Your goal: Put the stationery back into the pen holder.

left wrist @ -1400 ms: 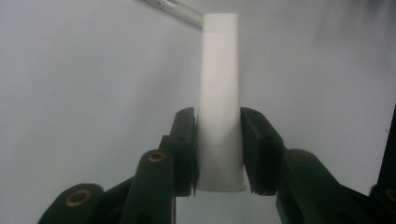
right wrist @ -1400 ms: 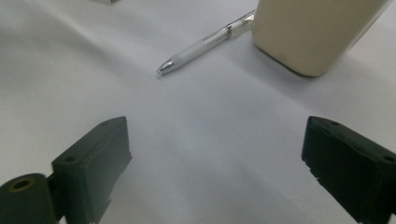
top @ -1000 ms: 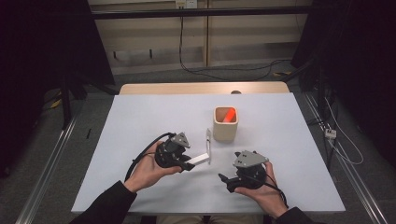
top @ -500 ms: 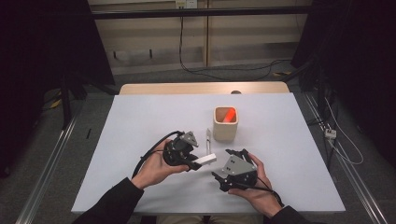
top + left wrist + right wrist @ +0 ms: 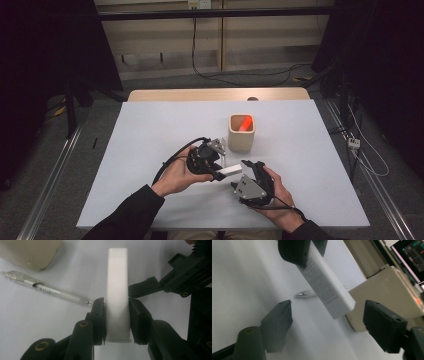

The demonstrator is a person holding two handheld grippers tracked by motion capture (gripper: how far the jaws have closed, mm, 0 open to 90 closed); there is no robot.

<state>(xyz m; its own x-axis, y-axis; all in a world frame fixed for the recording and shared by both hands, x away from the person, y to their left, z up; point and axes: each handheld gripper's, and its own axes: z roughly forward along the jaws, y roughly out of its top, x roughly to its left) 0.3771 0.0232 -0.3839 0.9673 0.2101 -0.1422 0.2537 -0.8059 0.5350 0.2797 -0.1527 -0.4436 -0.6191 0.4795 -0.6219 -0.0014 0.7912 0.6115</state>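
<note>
The left tool (image 5: 117, 322) clamps the lower end of a white rectangular stick-shaped object (image 5: 117, 290), its two black jaws pressed flat against the sides, and holds it out level above the surface toward the right tool (image 5: 328, 325). That tool's jaws have just been closing but stand well apart, the white piece's free end between them and touched by neither pad, a pose that looks like a hand-over or a pull on a cap. On the white surface (image 5: 150, 140) a clear pen (image 5: 45, 288) lies just beside a beige square holder (image 5: 242, 133) with something orange-red (image 5: 244, 123) inside, likely where the items are kept. Beyond the far edge, cables trail across a grey floor beneath pale wall panels, with dark equipment on either side.
</note>
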